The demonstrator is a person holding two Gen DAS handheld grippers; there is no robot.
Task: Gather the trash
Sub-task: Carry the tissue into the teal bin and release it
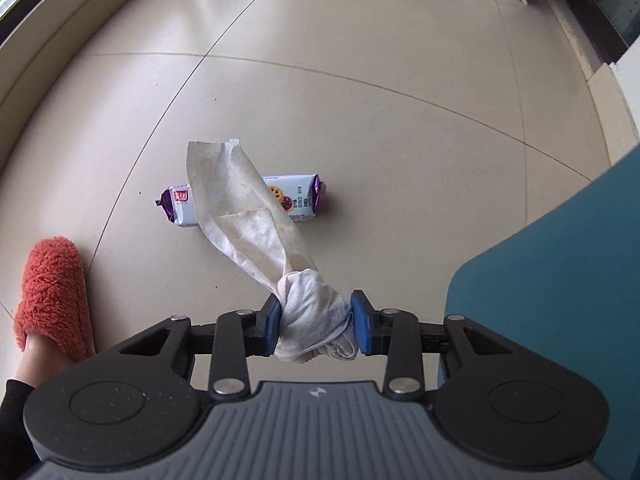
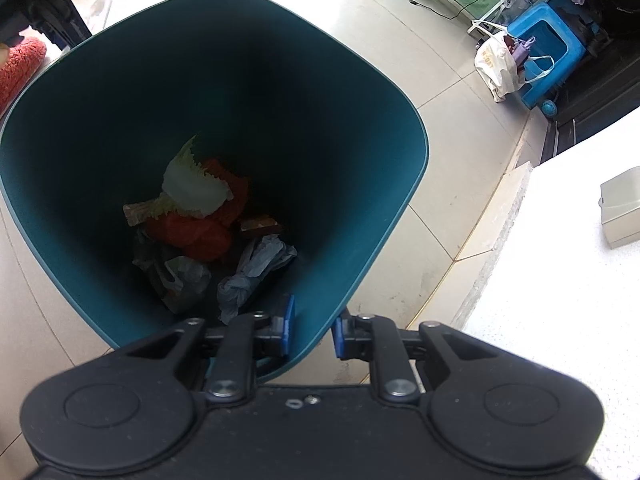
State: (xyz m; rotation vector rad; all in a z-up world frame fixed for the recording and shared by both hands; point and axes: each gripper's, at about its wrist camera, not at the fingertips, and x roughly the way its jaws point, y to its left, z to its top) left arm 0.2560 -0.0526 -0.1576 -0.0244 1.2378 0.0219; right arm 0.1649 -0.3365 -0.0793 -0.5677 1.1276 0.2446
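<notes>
Behind the held tissue [image 1: 256, 208], a snack wrapper [image 1: 308, 194] half hidden.

Floor [image 1: 360, 80]: pale glossy tiles w/ thin dark grout lines. Snack pack [image 1: 304, 196], white w/ purple ends, lies flat mid-floor. Orange fuzzy slipper [image 1: 52, 292] w/ a foot in it stands left of it, well apart. Teal bin [image 2: 380, 128] stands on the tiles; its wall also shows at right edge of left view. Far side: white tote bag [image 2: 496, 68] slumped against a blue stool [image 2: 556, 44], black cable [image 2: 448, 12] trailing nearby.
</notes>
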